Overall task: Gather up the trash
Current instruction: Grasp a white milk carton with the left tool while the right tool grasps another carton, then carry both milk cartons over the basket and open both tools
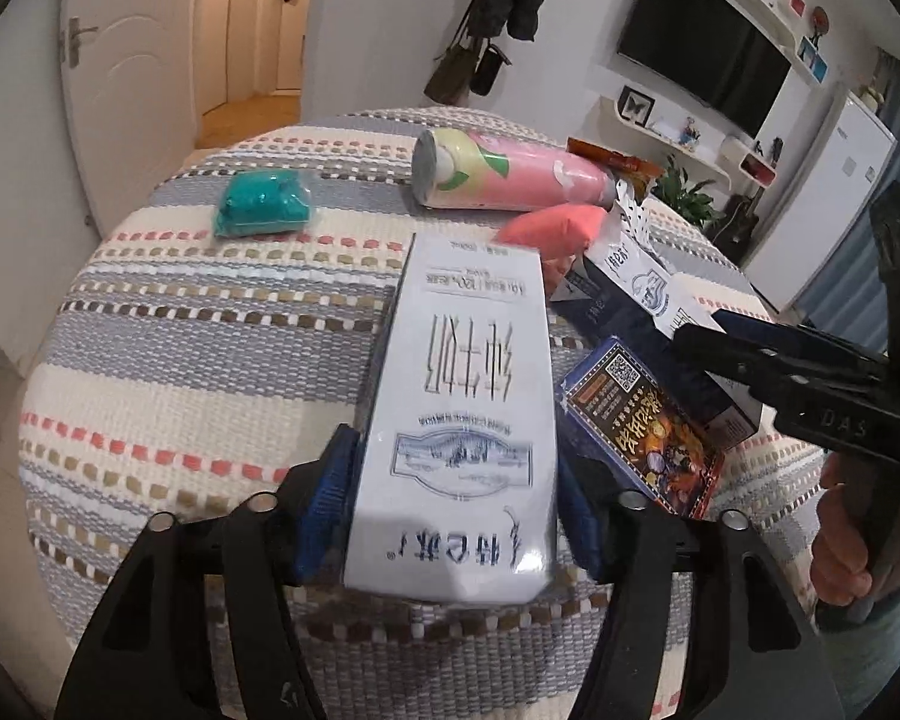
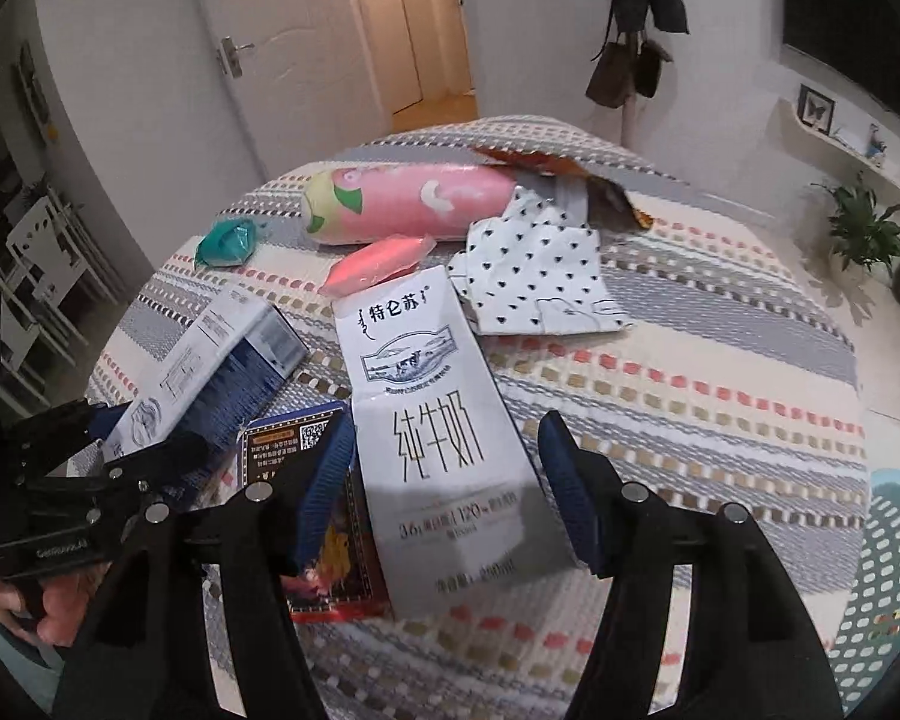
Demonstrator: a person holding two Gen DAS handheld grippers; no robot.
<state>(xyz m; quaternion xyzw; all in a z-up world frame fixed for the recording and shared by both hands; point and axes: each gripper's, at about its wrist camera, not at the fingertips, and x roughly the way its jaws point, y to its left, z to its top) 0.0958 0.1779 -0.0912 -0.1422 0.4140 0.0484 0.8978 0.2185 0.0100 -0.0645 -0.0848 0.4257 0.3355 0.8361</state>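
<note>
My left gripper (image 1: 453, 492) is shut on a white milk carton (image 1: 459, 408) lying lengthwise between its blue pads; it also shows in the right wrist view (image 2: 210, 378). My right gripper (image 2: 447, 474) is open around a second white milk carton (image 2: 438, 426) lying flat on the striped cloth; its pads stand apart from the carton's sides. In the left wrist view the right gripper (image 1: 768, 354) reaches in from the right over that carton (image 1: 648, 294). A dark snack packet (image 2: 324, 516) lies between the two cartons.
On the round table (image 2: 720, 420): a pink bottle (image 2: 408, 201), a teal wrapper (image 2: 228, 243), a pink wrapper (image 2: 378, 261), a dotted white paper (image 2: 540, 264), an orange-brown foil packet (image 2: 594, 186). A teal perforated basket (image 2: 888, 588) stands at the right edge.
</note>
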